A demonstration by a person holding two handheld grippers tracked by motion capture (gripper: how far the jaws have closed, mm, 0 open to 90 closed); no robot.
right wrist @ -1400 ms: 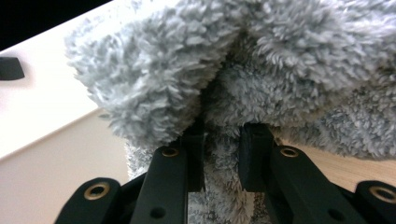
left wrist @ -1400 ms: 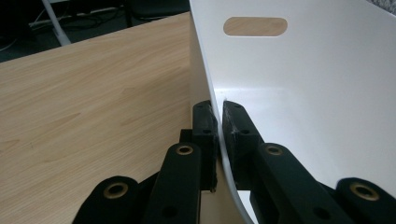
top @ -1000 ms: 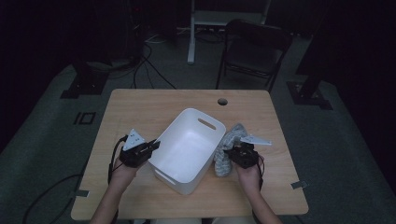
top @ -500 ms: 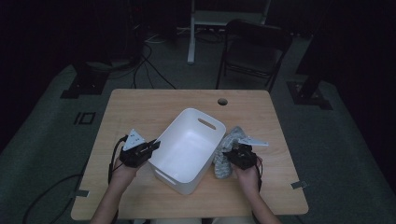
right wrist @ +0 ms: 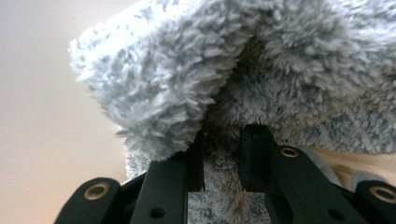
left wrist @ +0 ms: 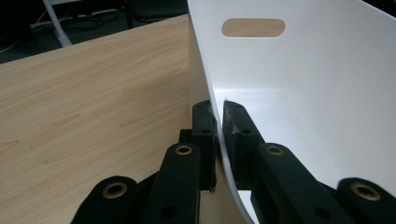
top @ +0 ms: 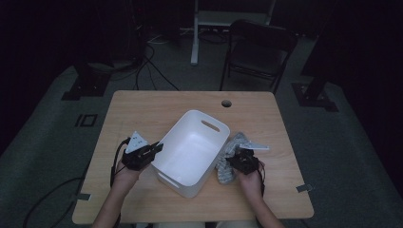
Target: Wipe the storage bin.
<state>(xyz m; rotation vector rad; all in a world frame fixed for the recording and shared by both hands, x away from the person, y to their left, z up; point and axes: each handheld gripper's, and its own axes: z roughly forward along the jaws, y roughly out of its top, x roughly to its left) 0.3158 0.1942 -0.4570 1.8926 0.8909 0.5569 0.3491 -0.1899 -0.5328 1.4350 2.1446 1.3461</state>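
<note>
Left gripper [top: 154, 148] jaws pinch the left wall of the white bin [top: 207, 121], mid-bench. Right gripper [top: 236, 159] jaws pinch the grey fleece cloth [right wrist: 261, 79], lying just right of the bin. Likely next move: cloth travels left, over the bin's rim.

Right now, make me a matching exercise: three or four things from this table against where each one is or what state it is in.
Things:
1. white tub
2. fluffy grey cloth
3. left gripper
4. round hole

Places or states:
A. in the tabletop, near the far edge
B. shut on the tub's wall
C. middle of the table, nothing inside
D. beside the tub, pinched by the right gripper

Pairs: 1-C, 2-D, 3-B, 4-A
</note>
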